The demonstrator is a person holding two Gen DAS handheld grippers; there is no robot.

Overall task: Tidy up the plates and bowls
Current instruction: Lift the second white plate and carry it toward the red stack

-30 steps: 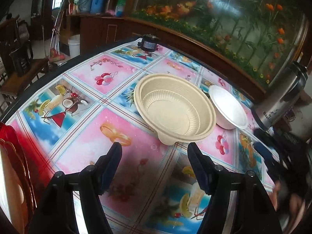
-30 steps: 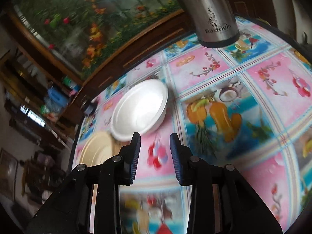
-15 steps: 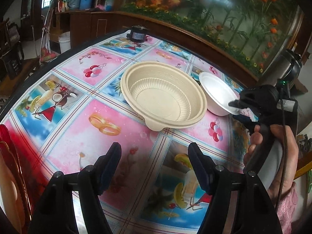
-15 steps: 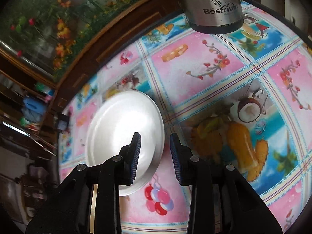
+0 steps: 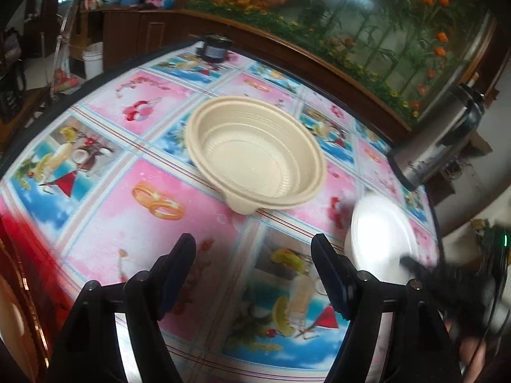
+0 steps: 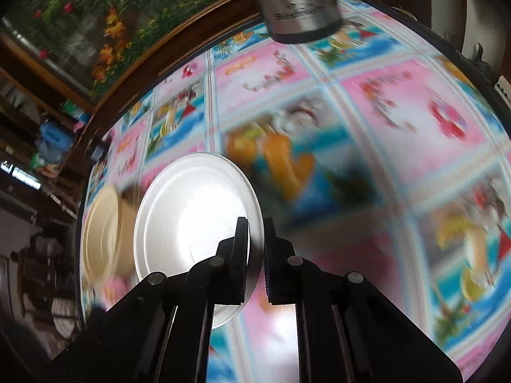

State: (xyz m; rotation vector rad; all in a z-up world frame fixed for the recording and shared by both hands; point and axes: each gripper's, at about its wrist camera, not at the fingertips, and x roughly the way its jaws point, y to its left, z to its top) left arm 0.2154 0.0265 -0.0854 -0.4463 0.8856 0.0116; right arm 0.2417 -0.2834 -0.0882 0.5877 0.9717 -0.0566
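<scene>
A: On the round table [image 5: 95, 217] with the fruit-print oilcloth, largest first: beige ribbed bowl [image 5: 255, 156], mid-table, upright, its tab rim toward the left gripper [image 5: 252, 265].
B: Next item?
A: Steel thermos flask [image 5: 440, 143], standing right of the beige bowl at the table's edge. Then white foam bowl [image 6: 194, 223], also right of the beige bowl and just beside it, its rim pinched by the right gripper [image 6: 255, 249], jaws closed on that thin wall.
B: Left gripper?
A: Jaws wide and opening, nothing between them; beige bowl straight ahead, apart.
B: Bearing on the next move?
A: Probably nesting: the beige bowl lies leftward of the held one, with bare cloth between. Smallest: black jar [image 5: 214, 48], far beyond the beige bowl.
</scene>
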